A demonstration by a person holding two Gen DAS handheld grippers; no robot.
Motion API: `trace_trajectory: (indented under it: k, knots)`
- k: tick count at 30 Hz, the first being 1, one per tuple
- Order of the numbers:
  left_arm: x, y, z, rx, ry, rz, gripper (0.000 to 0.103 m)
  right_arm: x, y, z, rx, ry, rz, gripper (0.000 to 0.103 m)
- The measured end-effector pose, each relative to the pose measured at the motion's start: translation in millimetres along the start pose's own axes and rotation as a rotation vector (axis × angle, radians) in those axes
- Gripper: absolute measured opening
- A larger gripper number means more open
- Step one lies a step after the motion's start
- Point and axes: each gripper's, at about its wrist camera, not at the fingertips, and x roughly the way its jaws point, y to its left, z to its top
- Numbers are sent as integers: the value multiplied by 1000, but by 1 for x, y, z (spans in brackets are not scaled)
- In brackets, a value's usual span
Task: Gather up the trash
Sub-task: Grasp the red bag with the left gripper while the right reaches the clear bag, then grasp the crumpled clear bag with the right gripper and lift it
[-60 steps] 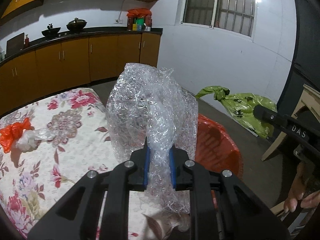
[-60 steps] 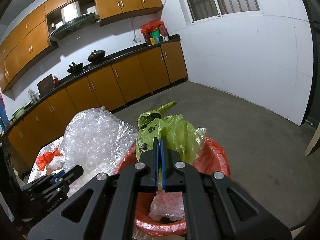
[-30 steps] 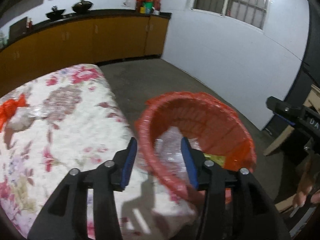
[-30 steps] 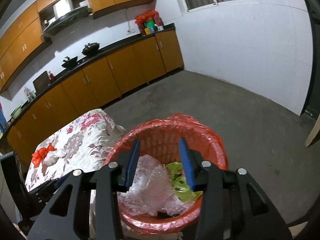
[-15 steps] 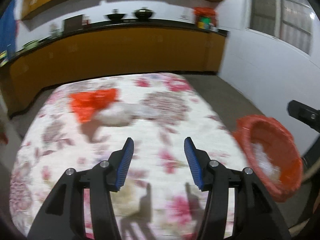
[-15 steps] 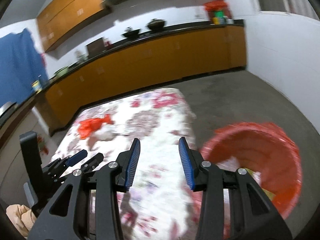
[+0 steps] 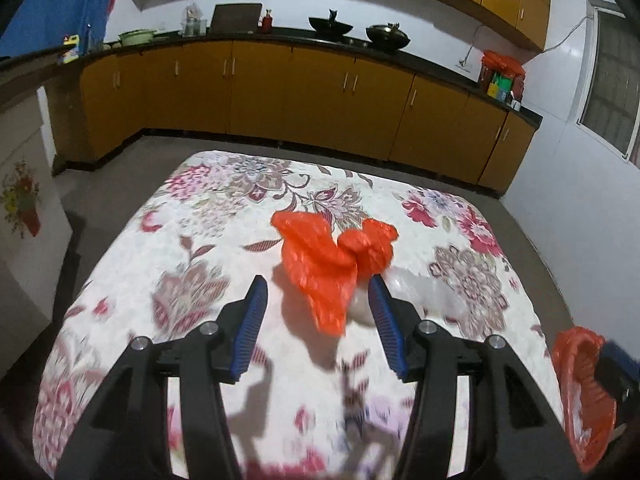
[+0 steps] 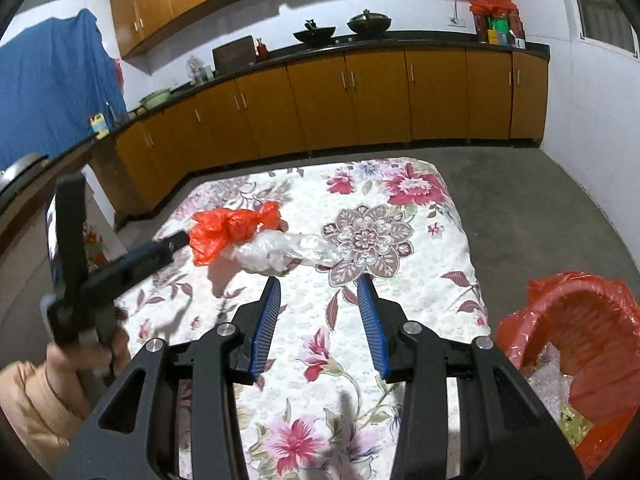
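Observation:
An orange plastic bag (image 7: 325,260) lies crumpled on the floral tablecloth (image 7: 192,248), with a clear plastic bag (image 7: 424,292) beside it on the right. My left gripper (image 7: 318,296) is open, its jaws on either side of the orange bag's near end. In the right wrist view the orange bag (image 8: 230,230) and the clear bag (image 8: 272,254) lie ahead and left of my right gripper (image 8: 319,294), which is open and empty above the cloth. The left gripper (image 8: 176,240) shows there touching the orange bag. The orange-lined trash bin (image 8: 576,344) holds bubble wrap and a green bag.
The bin (image 7: 582,392) stands off the table's right edge. Brown cabinets (image 7: 304,96) with a dark counter run along the far wall. A white wall (image 8: 600,112) is on the right. Grey floor (image 8: 520,184) surrounds the table.
Both grippers let go of the bubble wrap and green bag into the bin, opened, and swung left over the table. The left gripper has closed in on the orange bag.

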Motion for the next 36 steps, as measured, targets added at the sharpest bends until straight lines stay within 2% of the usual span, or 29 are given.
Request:
trace_trajectory:
  k: [8, 10, 12, 14, 15, 21, 28, 31, 36]
  knots:
    - [58, 12, 2, -40, 132, -21, 50, 24, 8, 4, -20, 21, -5, 42]
    - [63, 15, 2, -61, 136, -58, 37, 31, 12, 3, -34, 27, -3, 42]
    - [64, 16, 3, -71, 125, -95, 18, 36, 17, 2, -48, 34, -1, 42]
    - [64, 15, 4, -58, 107, -109, 8, 41, 23, 1, -63, 39, 2, 42]
    - [62, 14, 4, -50, 98, -112, 6, 42, 26, 1, -68, 41, 4, 42]
    - [38, 19, 4, -13, 14, -126, 5, 54, 38, 3, -83, 47, 13, 42]
    - [-4, 46, 8, -6, -98, -40, 5, 80, 61, 18, -126, 14, 46, 42]
    - [-15, 56, 9, -3, -126, 6, 5, 101, 70, 22, -136, 22, 53, 42]
    - [-23, 67, 8, -1, -139, 39, 5, 137, 76, 25, -93, 64, 86, 42]
